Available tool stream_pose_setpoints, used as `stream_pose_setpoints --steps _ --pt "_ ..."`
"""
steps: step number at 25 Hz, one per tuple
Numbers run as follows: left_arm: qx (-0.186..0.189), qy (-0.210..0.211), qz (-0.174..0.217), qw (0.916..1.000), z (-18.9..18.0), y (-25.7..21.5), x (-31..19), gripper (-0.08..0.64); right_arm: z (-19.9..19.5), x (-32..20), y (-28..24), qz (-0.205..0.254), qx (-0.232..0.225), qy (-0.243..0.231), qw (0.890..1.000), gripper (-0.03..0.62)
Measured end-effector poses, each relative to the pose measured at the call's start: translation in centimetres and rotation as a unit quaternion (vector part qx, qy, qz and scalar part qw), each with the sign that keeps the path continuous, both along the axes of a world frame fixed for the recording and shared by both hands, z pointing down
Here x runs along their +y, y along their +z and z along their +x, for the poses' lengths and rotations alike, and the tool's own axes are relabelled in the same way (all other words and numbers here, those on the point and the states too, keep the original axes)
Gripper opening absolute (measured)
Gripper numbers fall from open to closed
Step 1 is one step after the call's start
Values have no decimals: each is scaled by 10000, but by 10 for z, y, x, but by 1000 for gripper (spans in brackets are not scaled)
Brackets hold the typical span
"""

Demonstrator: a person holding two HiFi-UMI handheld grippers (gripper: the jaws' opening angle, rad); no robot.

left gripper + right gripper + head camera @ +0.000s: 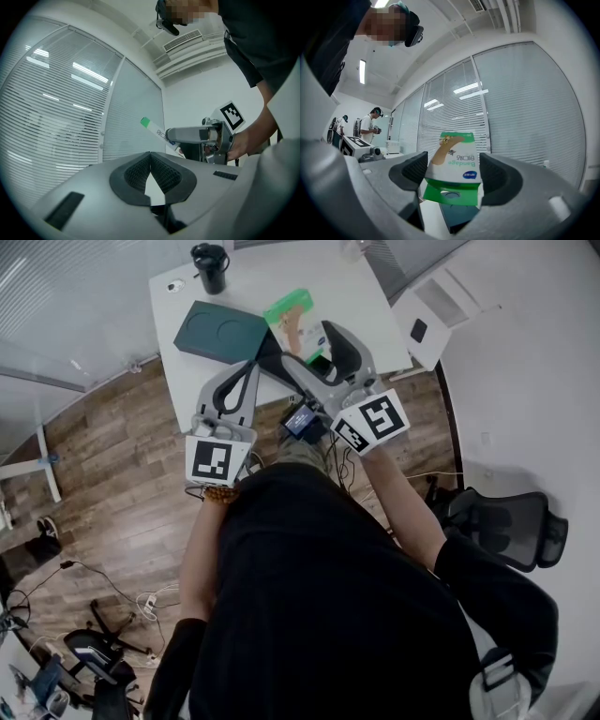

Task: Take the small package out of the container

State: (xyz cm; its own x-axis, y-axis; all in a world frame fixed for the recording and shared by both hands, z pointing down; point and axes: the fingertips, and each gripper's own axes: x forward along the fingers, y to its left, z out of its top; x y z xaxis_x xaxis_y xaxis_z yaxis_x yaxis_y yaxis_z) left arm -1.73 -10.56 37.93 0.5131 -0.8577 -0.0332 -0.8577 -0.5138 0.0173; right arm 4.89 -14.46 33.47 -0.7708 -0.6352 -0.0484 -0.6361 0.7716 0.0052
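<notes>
Small package (452,164) in right claw (453,174), edge-on from left gripper view.

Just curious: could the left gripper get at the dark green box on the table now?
Probably yes: the left gripper hangs close to the dark green box with nothing between, though its fingers are shut.

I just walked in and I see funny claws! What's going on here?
A person stands at a white table with a claw in each hand. The right claw is shut on a small green and white bandage package and holds it up in the air, near the dark green container on the table. The left claw is shut with nothing in it. A black cup stands at the table's far end.
</notes>
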Motion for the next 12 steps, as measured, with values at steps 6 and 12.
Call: stream_pose_setpoints --steps 6,12 --pt "-3 5 -9 10000 1 -1 1 0 -2 2 -2 40 41 -20 10000 341" --pt "24 -16 -64 10000 -1 3 0 0 -1 0 1 31 60 -10 10000 341"
